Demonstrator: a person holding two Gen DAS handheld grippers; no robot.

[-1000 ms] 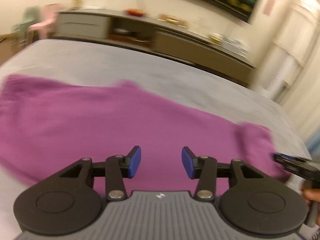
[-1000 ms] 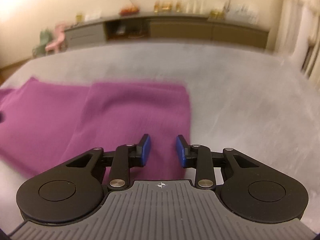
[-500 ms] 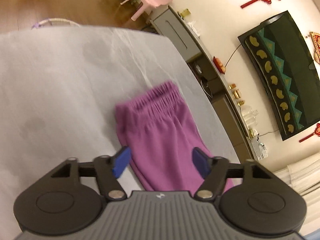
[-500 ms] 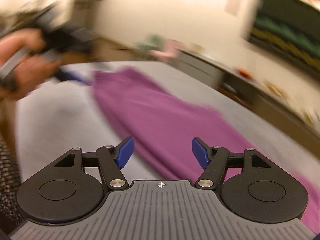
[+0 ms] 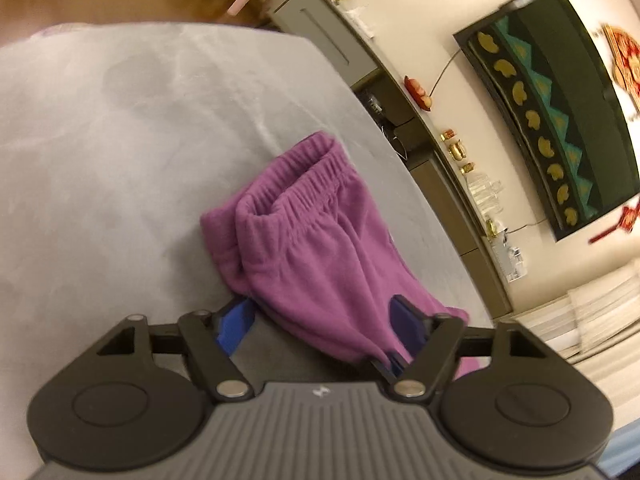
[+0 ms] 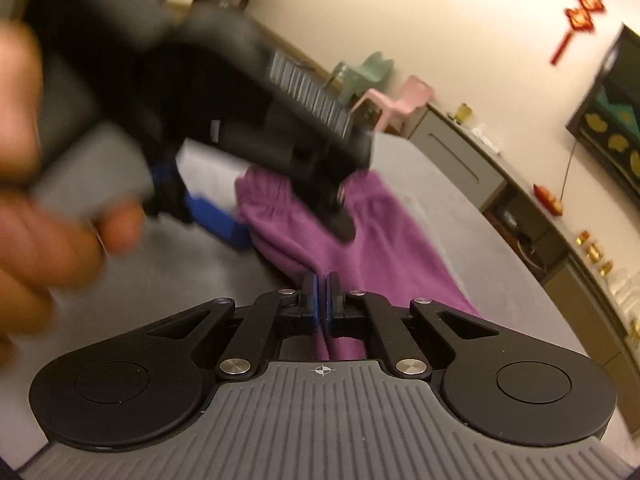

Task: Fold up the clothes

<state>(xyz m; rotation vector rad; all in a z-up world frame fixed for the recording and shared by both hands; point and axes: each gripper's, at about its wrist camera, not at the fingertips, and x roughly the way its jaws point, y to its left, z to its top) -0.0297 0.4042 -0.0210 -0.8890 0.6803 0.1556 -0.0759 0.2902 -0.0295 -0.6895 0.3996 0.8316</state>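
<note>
Purple trousers (image 5: 312, 248) with an elastic waistband lie on a grey cloth-covered surface (image 5: 120, 160). My left gripper (image 5: 320, 320) straddles the waist end. Its jaws are closing, and the cloth is gathered and puffed up between the blue pads. In the right wrist view the same left gripper (image 6: 284, 228) shows from the side in a person's hand (image 6: 40, 240), with one blue pad (image 6: 220, 220) against the fold. My right gripper (image 6: 320, 300) is shut on the near edge of the trousers (image 6: 384, 248), with cloth passing between its pads.
A low cabinet (image 5: 400, 92) with small ornaments runs along the wall past the far edge. A dark wall panel (image 5: 560, 120) hangs above it. A pink chair (image 6: 404, 96) and a green chair (image 6: 368, 68) stand at the far corner.
Both grippers swung to the waistband end and rolled. The left jaws widened, then narrowed around the waist, which bunched up. The right jaws went from wide open to shut on the cloth edge.
</note>
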